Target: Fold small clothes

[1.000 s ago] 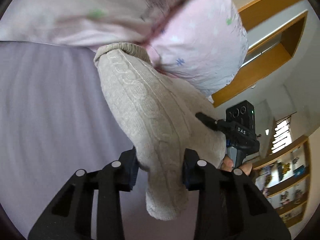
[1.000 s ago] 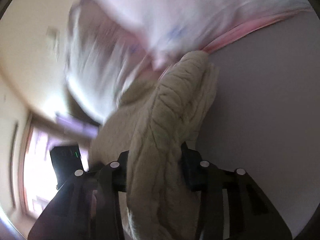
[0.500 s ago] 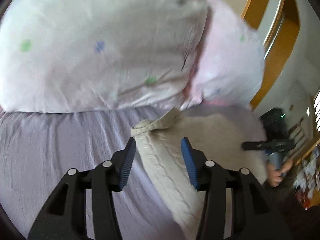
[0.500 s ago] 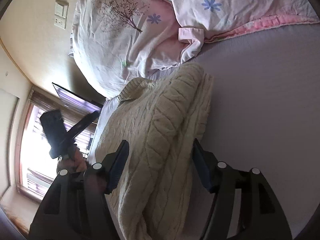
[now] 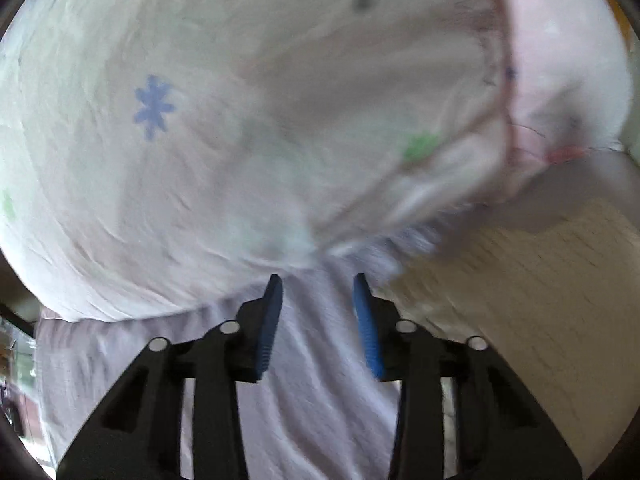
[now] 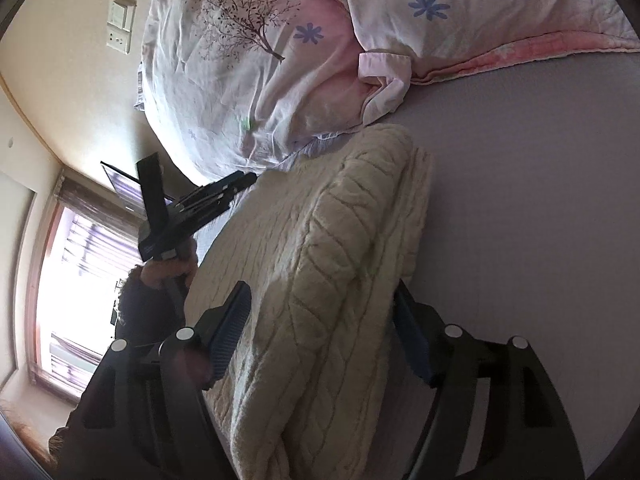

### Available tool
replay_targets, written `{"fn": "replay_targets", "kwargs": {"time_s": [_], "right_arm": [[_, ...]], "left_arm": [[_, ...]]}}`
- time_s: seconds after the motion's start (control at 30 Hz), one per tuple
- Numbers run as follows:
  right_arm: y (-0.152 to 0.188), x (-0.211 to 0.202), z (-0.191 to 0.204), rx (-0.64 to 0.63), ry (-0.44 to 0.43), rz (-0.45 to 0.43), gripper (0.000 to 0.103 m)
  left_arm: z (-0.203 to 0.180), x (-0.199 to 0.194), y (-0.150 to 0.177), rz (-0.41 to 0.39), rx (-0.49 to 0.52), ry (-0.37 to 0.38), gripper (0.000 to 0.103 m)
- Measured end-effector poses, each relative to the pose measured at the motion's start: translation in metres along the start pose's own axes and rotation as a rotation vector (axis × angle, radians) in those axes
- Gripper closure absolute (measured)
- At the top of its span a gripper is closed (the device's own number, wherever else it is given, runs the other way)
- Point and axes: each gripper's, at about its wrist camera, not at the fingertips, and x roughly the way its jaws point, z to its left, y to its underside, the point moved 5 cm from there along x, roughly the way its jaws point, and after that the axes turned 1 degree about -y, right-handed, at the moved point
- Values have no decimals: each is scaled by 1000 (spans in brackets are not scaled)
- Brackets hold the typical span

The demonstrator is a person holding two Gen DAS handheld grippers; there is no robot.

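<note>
**Both grippers off the sweater, which lies folded on the sheet**

Your left gripper (image 5: pixel 318 280) has its jaws spread with only lilac bed sheet (image 5: pixel 316 380) between them. A second ago those jaws pinched the cream knit; half a second ago they already stood apart around its edge, and now the garment sits off to the right of the fingers, clear of them. The left wrist view is blurred.

Your right gripper (image 6: pixel 324 300) has also let go: its jaws, clamped on the knit a second ago, are spread wide on either side of the cream cable-knit sweater (image 6: pixel 328 272), much as half a second ago. Whether the pads touch the knit, you cannot tell.

The sweater lies folded on the sheet, its long axis running away from the right gripper toward the flower-printed duvet (image 6: pixel 248 72), its far end just short of the duvet's edge. The left gripper (image 6: pixel 192 208) hangs beyond the sweater's left side.

No writing can be read in the current views; a wall switch plate (image 6: pixel 120 24) shows above the duvet.
</note>
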Motion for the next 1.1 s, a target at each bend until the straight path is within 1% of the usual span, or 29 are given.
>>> {"fn": "replay_targets", "kwargs": {"time_s": [0.03, 0.07, 0.13, 0.17, 0.2, 0.23, 0.27, 0.3, 0.33, 0.4, 0.43, 0.47, 0.53, 0.57, 0.63, 0.67, 0.7, 0.73, 0.77, 0.87, 0.93, 0.97, 1.03, 1.07, 1.1], "right_arm": [[0, 1, 1, -1, 0, -1, 31], [0, 1, 1, -1, 0, -2, 28], [2, -1, -1, 2, -1, -5, 22], [1, -1, -2, 4, 1, -7, 22], [0, -2, -3, 7, 2, -9, 22], [-1, -5, -5, 10, 1, -11, 22], [-2, -7, -6, 10, 10, -17, 22], [-4, -8, -5, 4, 25, -28, 22], [-5, -14, -4, -7, 49, -54, 22], [-6, -30, 3, -29, 129, -124, 22], [-4, -40, 11, -51, 179, -167, 22], [0, -47, 22, -89, 205, -203, 19], [12, -54, 43, -170, 254, -251, 13], [19, -53, 51, -202, 284, -260, 13], [34, -40, 67, -298, 411, -250, 13], [39, -33, 69, -334, 487, -232, 14], [40, -22, 64, -359, 630, -192, 14], [41, -13, 53, -376, 802, -160, 14], [42, -9, 45, -385, 849, -154, 14], [37, -14, 33, -318, 824, -181, 14], [35, -22, 35, -280, 844, -229, 14], [37, -27, 39, -264, 816, -250, 15], [53, -37, 50, -250, 742, -277, 14], [64, -43, 58, -247, 684, -288, 11], [73, -47, 63, -244, 647, -294, 9]], "left_arm": [[9, -3, -1, -16, -39, -2, 68], [15, -8, -2, -30, -79, 21, 69], [28, -28, 5, -57, -180, 146, 67], [30, -37, 10, -63, -215, 218, 61], [31, -50, 18, -72, -256, 306, 57], [31, -63, 28, -80, -293, 386, 49], [31, -72, 36, -85, -315, 437, 44], [26, -88, 50, -92, -342, 509, 43], [24, -97, 59, -100, -352, 552, 41], [15, -129, 84, -136, -364, 626, 34], [9, -138, 90, -147, -361, 639, 29], [4, -150, 100, -164, -347, 654, 26], [-11, -170, 116, -188, -305, 642, 22], [-19, -177, 124, -197, -283, 629, 18], [-36, -180, 129, -202, -249, 611, 17], [-45, -181, 132, -202, -237, 607, 17], [-51, -182, 136, -195, -229, 609, 17], [-55, -182, 139, -187, -231, 613, 17], [-57, -180, 141, -181, -234, 616, 17], [-61, -180, 156, -171, -244, 623, 17], [-63, -181, 167, -160, -254, 630, 15], [-65, -181, 172, -149, -262, 631, 13], [-71, -180, 185, -123, -277, 608, 10], [-74, -179, 188, -116, -278, 595, 7], [-79, -179, 193, -109, -280, 574, 5]]}}
